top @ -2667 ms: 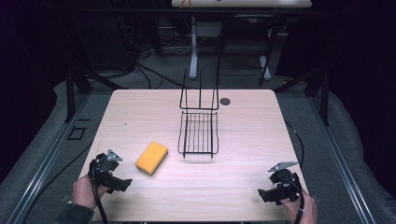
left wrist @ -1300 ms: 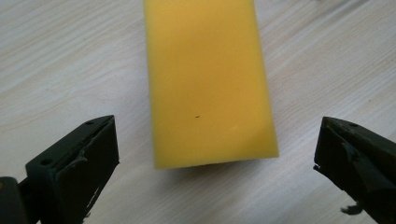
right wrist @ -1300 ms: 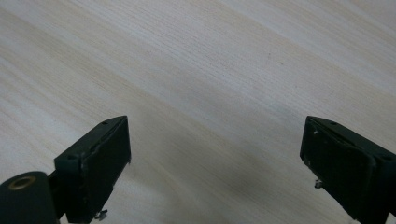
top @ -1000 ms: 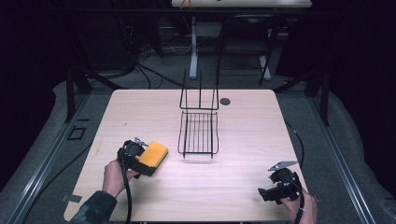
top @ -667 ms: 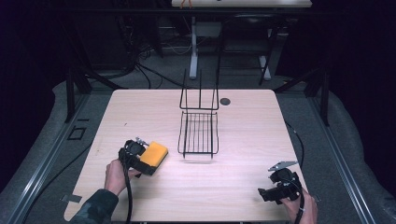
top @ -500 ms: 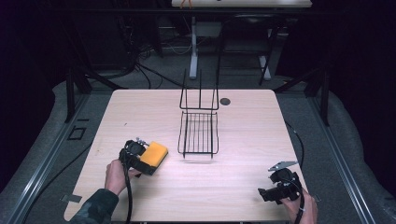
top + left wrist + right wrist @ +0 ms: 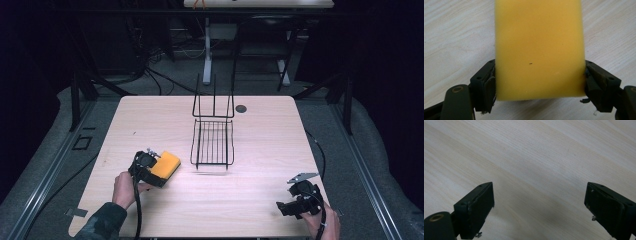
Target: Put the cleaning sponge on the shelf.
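on table, left gripper (image 7: pixel 540 87) pinching sponge (image 7: pixel 539 47) – wire rack (image 7: pixel 213 142) seen from high view

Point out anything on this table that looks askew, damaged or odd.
Nothing stands out. The sponge sits squarely between the left claw jaws, whole and clean. The wire rack stands square at mid-table. The right claw is open over bare wood.

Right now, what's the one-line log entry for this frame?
left gripper: shut on sponge, sponge on table | right gripper: open, over bare table | rack: holds nothing
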`<action>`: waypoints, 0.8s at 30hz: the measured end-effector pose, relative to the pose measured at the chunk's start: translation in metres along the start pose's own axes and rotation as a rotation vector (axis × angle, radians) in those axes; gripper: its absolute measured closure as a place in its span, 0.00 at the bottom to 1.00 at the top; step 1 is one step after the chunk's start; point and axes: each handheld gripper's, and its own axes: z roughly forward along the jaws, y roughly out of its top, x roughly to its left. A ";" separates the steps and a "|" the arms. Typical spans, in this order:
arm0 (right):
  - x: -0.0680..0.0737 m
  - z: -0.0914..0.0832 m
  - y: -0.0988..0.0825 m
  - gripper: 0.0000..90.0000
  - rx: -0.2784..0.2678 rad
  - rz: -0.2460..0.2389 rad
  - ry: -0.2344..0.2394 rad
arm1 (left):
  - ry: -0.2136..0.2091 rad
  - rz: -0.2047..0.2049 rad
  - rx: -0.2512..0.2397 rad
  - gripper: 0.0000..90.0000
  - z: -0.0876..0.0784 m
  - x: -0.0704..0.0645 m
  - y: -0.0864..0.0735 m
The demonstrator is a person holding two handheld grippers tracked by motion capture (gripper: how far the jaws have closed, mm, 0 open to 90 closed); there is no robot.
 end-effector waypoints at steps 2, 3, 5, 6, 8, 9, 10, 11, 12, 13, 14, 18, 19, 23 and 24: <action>0.000 0.000 0.000 0.10 -0.004 0.000 -0.001 | 0.001 -0.001 -0.007 0.25 -0.001 0.000 0.000; 0.000 0.000 0.000 0.10 -0.009 0.000 -0.001 | 0.000 -0.002 -0.009 0.25 -0.002 0.001 0.000; 0.000 0.000 0.000 0.10 -0.009 0.000 0.000 | 0.003 -0.004 -0.013 0.25 -0.004 0.001 0.000; 0.000 0.000 0.000 0.10 -0.009 0.000 -0.001 | 0.005 -0.005 -0.017 0.25 -0.005 0.001 0.000; 0.000 0.000 0.000 0.10 -0.008 -0.002 -0.002 | 0.007 -0.005 -0.023 0.25 -0.006 0.001 0.000; 0.000 0.000 -0.001 0.10 -0.011 -0.002 -0.004 | 0.007 -0.005 -0.025 0.25 -0.007 0.001 0.000; 0.000 0.000 -0.001 0.10 -0.011 -0.002 -0.004 | 0.008 -0.007 -0.026 0.25 -0.008 0.001 0.000; 0.000 0.000 -0.001 0.10 -0.011 -0.002 -0.004 | 0.009 -0.007 -0.029 0.25 -0.009 0.001 0.000; -0.001 0.000 0.000 0.10 -0.004 -0.004 -0.003 | 0.007 -0.008 -0.031 0.25 -0.010 0.001 0.000; -0.001 0.000 0.000 0.10 -0.002 -0.003 -0.002 | 0.010 -0.004 -0.035 0.25 -0.011 0.002 0.000; -0.001 0.000 0.000 0.10 -0.002 -0.003 -0.002 | 0.010 -0.006 -0.037 0.25 -0.012 0.002 0.000; -0.001 -0.001 0.000 0.10 -0.008 -0.008 -0.007 | 0.013 -0.007 -0.048 0.25 -0.016 0.001 -0.001; 0.000 -0.001 0.000 0.10 -0.009 -0.003 -0.004 | 0.018 -0.004 -0.051 0.25 -0.016 0.001 -0.001; 0.000 -0.001 0.000 0.10 -0.008 -0.005 -0.004 | 0.020 0.001 -0.055 0.25 -0.019 0.000 -0.001; 0.000 -0.001 0.000 0.10 -0.007 -0.004 -0.004 | 0.020 0.001 -0.054 0.25 -0.020 0.000 -0.001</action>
